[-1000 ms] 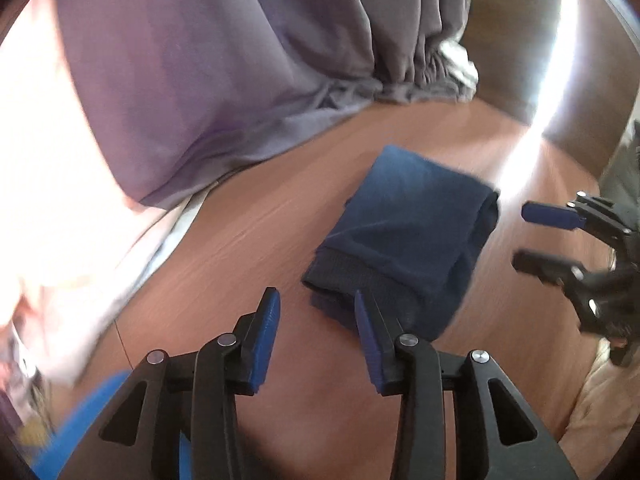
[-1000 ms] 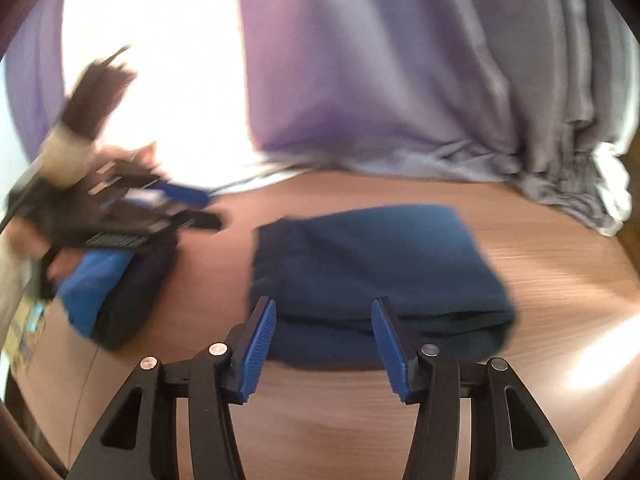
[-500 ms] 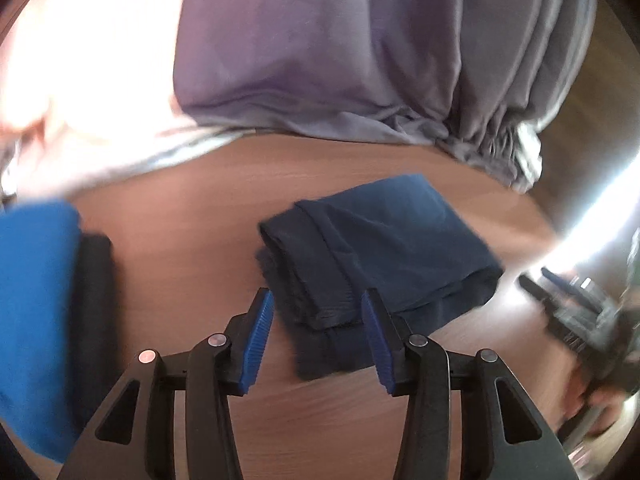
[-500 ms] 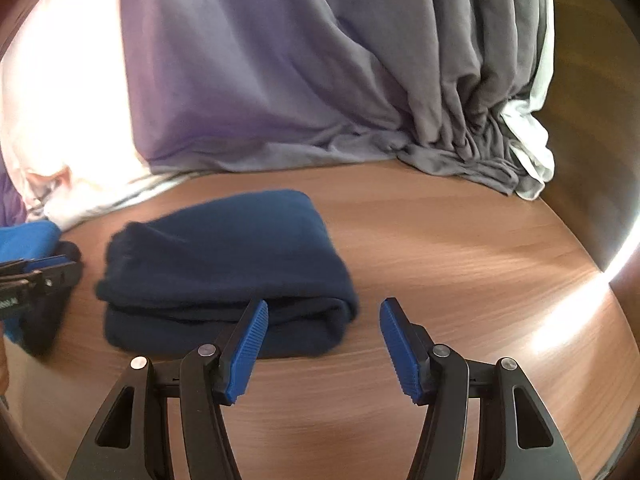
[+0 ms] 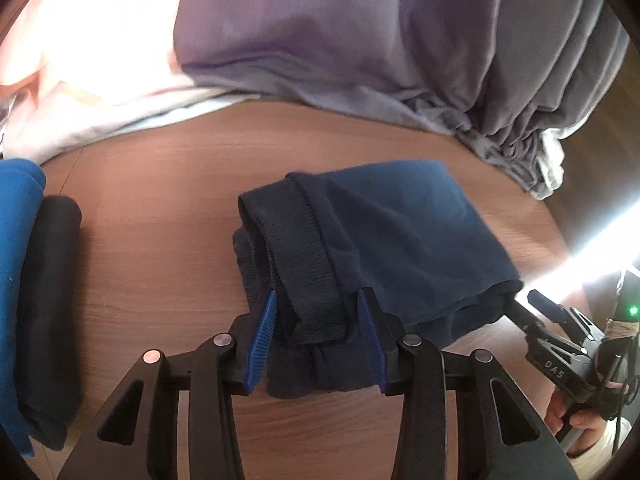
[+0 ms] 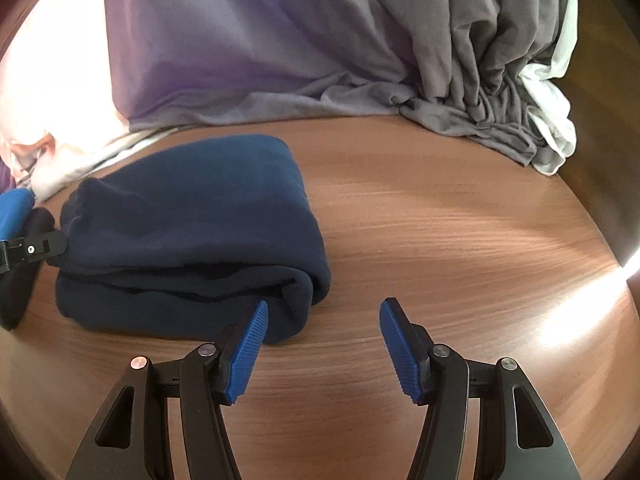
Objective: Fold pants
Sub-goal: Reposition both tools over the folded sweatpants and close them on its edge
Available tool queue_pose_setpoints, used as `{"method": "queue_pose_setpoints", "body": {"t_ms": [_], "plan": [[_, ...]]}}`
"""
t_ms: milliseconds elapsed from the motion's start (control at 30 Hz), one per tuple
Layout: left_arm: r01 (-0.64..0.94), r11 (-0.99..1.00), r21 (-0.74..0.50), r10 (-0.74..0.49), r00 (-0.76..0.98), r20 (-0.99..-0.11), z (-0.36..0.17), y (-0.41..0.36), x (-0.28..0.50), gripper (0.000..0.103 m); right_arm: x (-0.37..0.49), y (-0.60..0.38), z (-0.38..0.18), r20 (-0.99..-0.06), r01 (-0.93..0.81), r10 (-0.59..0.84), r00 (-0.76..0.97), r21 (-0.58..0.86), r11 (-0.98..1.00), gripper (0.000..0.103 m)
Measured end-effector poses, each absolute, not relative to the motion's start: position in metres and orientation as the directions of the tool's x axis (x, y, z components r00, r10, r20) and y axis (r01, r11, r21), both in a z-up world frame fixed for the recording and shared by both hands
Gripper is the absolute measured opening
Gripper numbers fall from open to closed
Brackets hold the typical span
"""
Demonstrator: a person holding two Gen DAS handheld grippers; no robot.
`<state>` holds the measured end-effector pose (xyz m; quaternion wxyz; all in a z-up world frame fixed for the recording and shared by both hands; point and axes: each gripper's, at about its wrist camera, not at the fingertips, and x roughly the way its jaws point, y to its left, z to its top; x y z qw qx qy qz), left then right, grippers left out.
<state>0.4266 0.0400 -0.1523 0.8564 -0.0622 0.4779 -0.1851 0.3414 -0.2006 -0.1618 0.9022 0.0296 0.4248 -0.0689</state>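
Observation:
The navy pants (image 5: 384, 240) lie folded into a thick bundle on the wooden table (image 5: 160, 240). My left gripper (image 5: 318, 320) is open, its blue pads on either side of the ribbed waistband end. The pads do not squeeze the cloth. In the right wrist view the pants (image 6: 192, 232) lie at the left. My right gripper (image 6: 322, 328) is open and empty at the bundle's right end, its left pad beside the rounded fold. The right gripper also shows in the left wrist view (image 5: 540, 308), at the bundle's far corner.
A stack of folded clothes, bright blue (image 5: 16, 260) and black (image 5: 52, 300), lies at the table's left. Grey-purple curtains (image 6: 280, 40) bunch along the table's back edge. Bright sunlight hits the right side of the table (image 6: 580, 308).
Both grippers have moved in to the pants. The left one now straddles the waistband end. The right one has shifted right, so the bundle lies at its left pad.

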Motion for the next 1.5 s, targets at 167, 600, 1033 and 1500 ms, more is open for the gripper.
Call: {"method": "queue_pose_setpoints", "body": {"t_ms": [167,600,1033,1500], "plan": [[0.260,0.925,-0.277,-0.373,0.489,-0.788,-0.156,0.036,0.425,0.027,0.344,-0.206,-0.165,-0.773,0.156,-0.100,0.626,-0.001,0.988,0.059],[0.256,0.953,-0.161,-0.276,0.516,-0.811,-0.158,0.032,0.417,0.010,0.356,-0.221,-0.161,-0.761,0.168,-0.119,0.638,-0.013,0.986,0.059],[0.250,0.958,-0.144,-0.260,0.533,-0.805,-0.160,0.035,0.414,0.014,0.357,-0.227,-0.170,-0.792,0.189,-0.143,0.593,-0.036,0.981,0.058],[0.204,0.968,-0.149,-0.247,0.641,-0.727,-0.126,0.047,0.405,0.057,0.343,-0.211,-0.122,-0.713,0.130,-0.056,0.699,0.049,0.990,0.064]]}}
